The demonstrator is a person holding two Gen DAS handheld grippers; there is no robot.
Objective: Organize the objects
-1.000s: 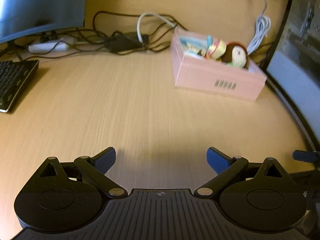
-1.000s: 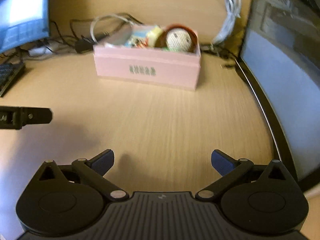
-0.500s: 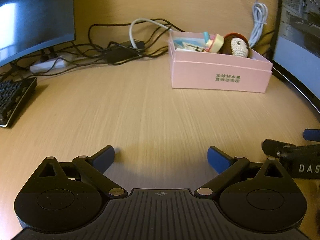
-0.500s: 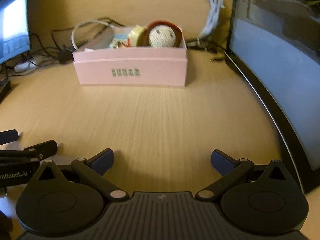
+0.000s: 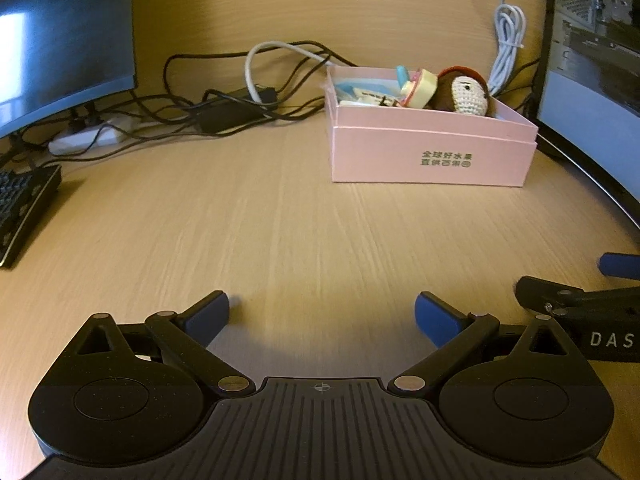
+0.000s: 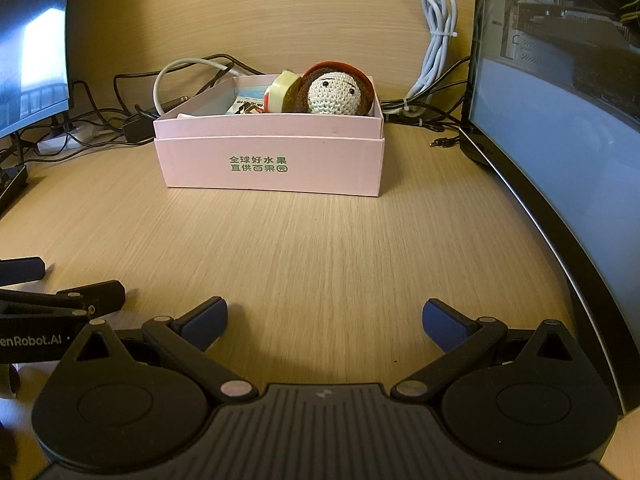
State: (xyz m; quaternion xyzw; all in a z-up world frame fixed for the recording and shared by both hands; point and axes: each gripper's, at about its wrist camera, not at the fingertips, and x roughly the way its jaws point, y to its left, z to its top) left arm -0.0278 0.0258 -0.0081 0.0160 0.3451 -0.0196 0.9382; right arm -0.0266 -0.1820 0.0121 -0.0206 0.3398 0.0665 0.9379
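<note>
The counter point(image 6: 320, 248) is pale tan with a fine wood grain running across it. The box point(image 6: 272, 160) is pink, printed with two lines of green characters on its front. In it the doll point(image 6: 336, 92) has a cream crocheted face with black dot eyes, brown hair and a red rim above; beside it lies a pale yellow piece point(image 6: 280, 94) and light blue packets point(image 5: 360, 88). Each gripper point(image 5: 322, 312) point(image 6: 324, 320) is black with blue finger pads. The cable bundle point(image 6: 438, 28) is white-grey; the other cables point(image 5: 224, 104) are black. The keyboard point(image 5: 20, 208) is black.
</note>
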